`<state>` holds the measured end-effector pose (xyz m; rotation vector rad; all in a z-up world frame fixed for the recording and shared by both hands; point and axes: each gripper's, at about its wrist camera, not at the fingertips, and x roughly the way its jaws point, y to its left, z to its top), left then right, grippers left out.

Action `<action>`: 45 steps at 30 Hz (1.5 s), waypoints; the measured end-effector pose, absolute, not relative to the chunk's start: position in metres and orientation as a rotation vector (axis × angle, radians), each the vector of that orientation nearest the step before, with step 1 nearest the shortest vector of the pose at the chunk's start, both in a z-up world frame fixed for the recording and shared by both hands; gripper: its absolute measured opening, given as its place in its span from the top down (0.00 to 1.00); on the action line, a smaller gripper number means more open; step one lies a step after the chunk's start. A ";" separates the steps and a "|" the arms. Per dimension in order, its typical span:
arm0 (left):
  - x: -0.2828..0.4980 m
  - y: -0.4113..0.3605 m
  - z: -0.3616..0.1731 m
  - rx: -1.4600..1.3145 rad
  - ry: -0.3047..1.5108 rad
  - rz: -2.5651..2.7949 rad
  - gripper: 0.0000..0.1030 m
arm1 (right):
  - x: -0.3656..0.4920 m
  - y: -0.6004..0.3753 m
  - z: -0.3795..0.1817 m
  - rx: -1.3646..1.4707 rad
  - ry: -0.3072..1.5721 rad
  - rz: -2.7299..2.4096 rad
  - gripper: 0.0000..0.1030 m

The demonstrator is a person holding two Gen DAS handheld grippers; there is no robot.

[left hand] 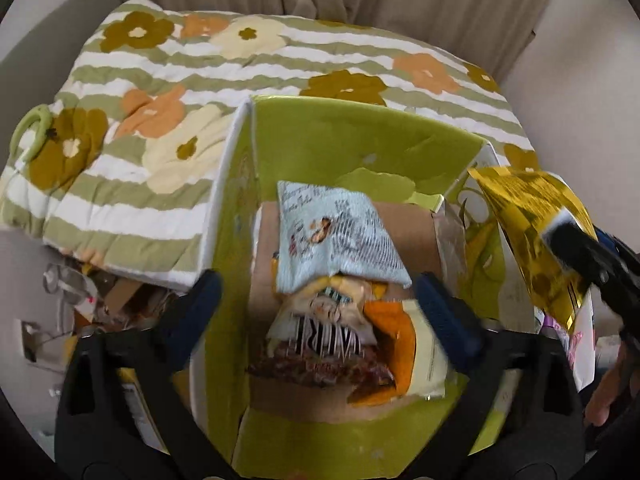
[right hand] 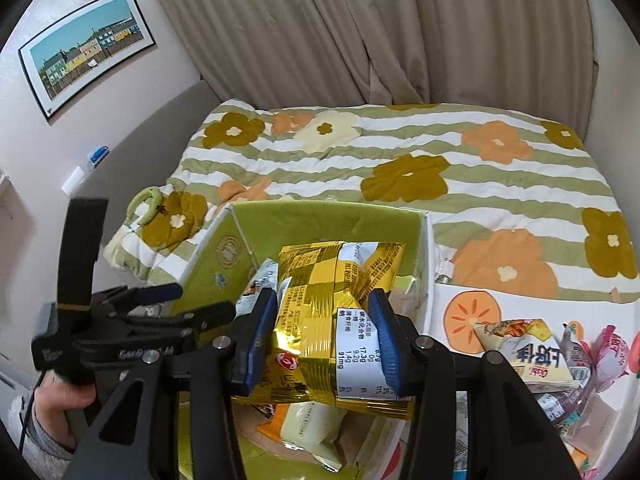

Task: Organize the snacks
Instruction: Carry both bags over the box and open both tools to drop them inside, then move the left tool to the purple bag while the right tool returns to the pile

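The right gripper [right hand: 322, 340] is pinching a gold packet [right hand: 332, 320] — its blue fingers [right hand: 260, 332] are pressing on the packet's two long sides, near its lower half. The packet is running lengthwise away from the wrist camera, its far end tipping out over the green box [right hand: 320, 216], its near end with the nutrition panel hanging below the fingers. From the left wrist view the same gold packet [left hand: 532, 232] is sitting at the box's right edge, tilted, with the right gripper's dark finger clamped on it.

The left gripper [left hand: 316, 308] is hovering over the box [left hand: 360, 136] with its fingers [left hand: 196, 312] spread wide and nothing between them but the box's contents below. No earlier picture is given, so nothing more can be said of it.

The box, resting on a flowered quilt [left hand: 140, 160], is holding a pale blue packet [left hand: 332, 236] lying flat, long axis pointing away — and under its near end a cream-and-orange packet [left hand: 384, 340] and other wrappers, blurred. Beside the box, a white tray [right hand: 520, 304] with orange fruit prints is carrying more snack packs.
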<state>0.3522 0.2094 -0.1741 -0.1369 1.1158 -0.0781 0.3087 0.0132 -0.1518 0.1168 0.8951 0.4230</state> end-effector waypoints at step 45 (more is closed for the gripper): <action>0.211 0.172 -0.066 -0.073 0.773 -0.126 0.00 | 0.193 -0.033 -0.081 0.112 0.695 0.317 0.01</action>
